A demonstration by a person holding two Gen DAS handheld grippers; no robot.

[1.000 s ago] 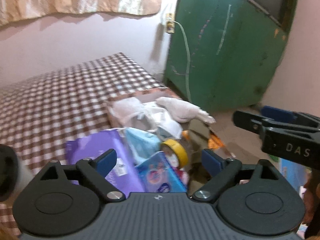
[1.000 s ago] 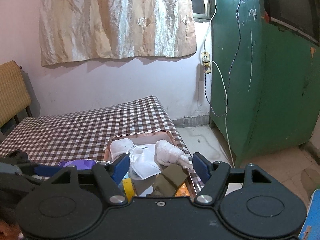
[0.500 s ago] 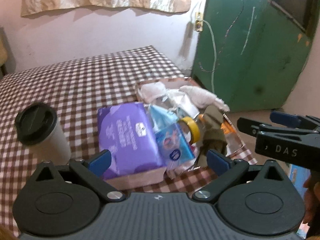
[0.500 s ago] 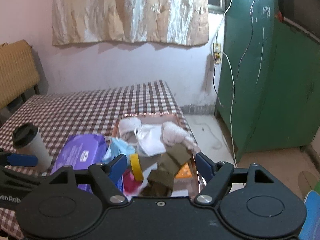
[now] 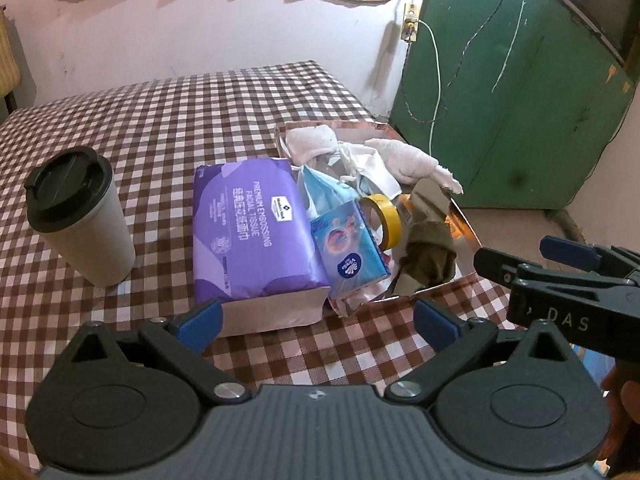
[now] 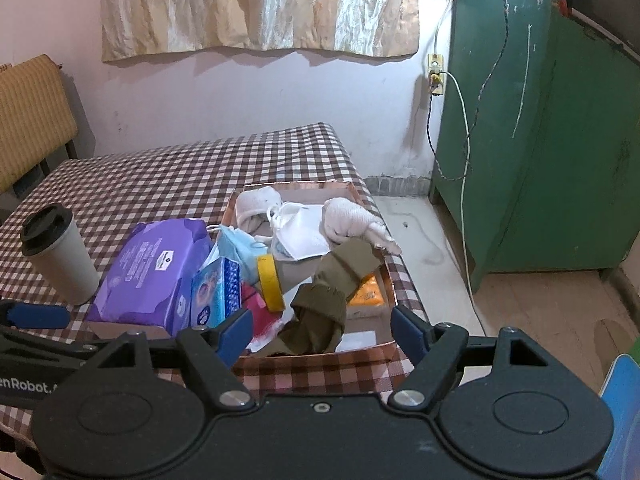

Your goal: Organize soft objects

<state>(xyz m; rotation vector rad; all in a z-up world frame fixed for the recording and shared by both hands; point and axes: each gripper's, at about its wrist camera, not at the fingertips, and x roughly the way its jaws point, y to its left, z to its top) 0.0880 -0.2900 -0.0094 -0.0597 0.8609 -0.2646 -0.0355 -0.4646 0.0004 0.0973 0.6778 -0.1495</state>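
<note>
A shallow cardboard box (image 6: 312,187) on the checkered table (image 5: 180,120) holds a purple facial tissue pack (image 5: 250,228), a small blue tissue pack (image 5: 348,246), a blue face mask (image 5: 324,194), white cloths (image 5: 412,160), a white mask (image 6: 298,230), an olive cloth (image 6: 332,296) and a yellow tape roll (image 5: 386,220). My left gripper (image 5: 316,320) is open and empty, just in front of the box. My right gripper (image 6: 320,330) is open and empty, over the box's near edge by the olive cloth.
A white cup with a black lid (image 5: 80,216) stands left of the box. A green cabinet (image 6: 540,140) stands right of the table, with a cable (image 6: 464,160) hanging from a wall socket. A chair (image 6: 28,120) is at the far left.
Both grippers have pulled back and up from the box. More of the table, the purple pack and the cup have come into view. Both stay open.
</note>
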